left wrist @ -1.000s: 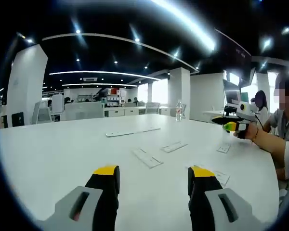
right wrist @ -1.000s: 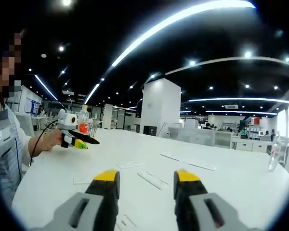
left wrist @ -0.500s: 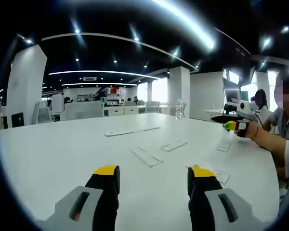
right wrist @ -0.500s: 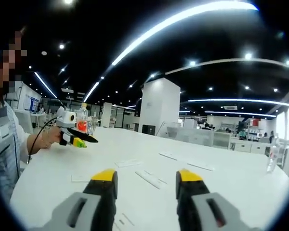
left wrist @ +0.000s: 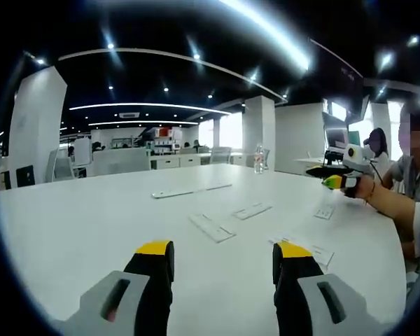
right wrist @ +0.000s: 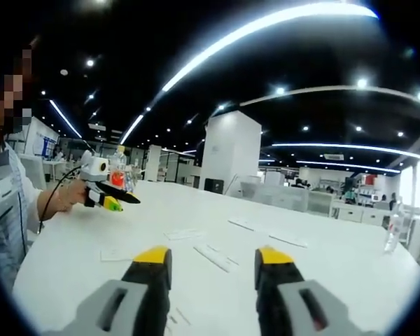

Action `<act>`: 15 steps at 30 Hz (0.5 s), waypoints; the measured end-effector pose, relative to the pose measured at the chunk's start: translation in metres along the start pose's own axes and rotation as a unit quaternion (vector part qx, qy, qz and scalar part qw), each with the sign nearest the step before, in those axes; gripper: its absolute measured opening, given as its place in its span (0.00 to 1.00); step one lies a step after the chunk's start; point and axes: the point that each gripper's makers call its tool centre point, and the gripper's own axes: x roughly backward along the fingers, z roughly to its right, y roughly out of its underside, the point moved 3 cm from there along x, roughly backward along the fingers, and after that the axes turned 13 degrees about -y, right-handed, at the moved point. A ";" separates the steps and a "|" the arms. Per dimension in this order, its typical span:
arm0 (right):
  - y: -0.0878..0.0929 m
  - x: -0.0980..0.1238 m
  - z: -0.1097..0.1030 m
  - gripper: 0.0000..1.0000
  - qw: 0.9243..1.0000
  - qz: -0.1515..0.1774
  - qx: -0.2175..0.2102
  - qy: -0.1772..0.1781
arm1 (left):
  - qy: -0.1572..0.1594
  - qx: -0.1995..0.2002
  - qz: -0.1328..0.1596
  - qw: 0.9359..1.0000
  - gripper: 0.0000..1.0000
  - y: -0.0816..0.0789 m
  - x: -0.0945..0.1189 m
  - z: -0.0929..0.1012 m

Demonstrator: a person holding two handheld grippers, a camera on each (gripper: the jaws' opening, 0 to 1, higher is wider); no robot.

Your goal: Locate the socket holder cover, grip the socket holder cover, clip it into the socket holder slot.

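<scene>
Both the left gripper and right gripper hover wide open, holding nothing, probably scouting the flat white plastic strips lying on the big white table.

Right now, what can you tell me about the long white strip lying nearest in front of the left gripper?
The long white strip is a flat, narrow, pale piece, plastic by its look, with raised edges or a groove along its length. It lies flat on the white table, angled away from the left gripper, whose open jaws are short of it and hold nothing. A shorter white strip lies apart beyond it. In the right gripper view it lies ahead too. Nothing touches it.
</scene>
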 end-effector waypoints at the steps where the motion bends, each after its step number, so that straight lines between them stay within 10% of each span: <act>1: 0.000 0.000 0.001 0.48 1.000 0.000 0.000 0.002 | 0.000 0.000 -0.001 1.000 0.57 0.000 0.000 0.000; 15: 0.006 -0.001 -0.001 0.48 1.000 -0.021 0.002 0.000 | 0.000 -0.001 -0.002 1.000 0.57 0.000 0.001 -0.001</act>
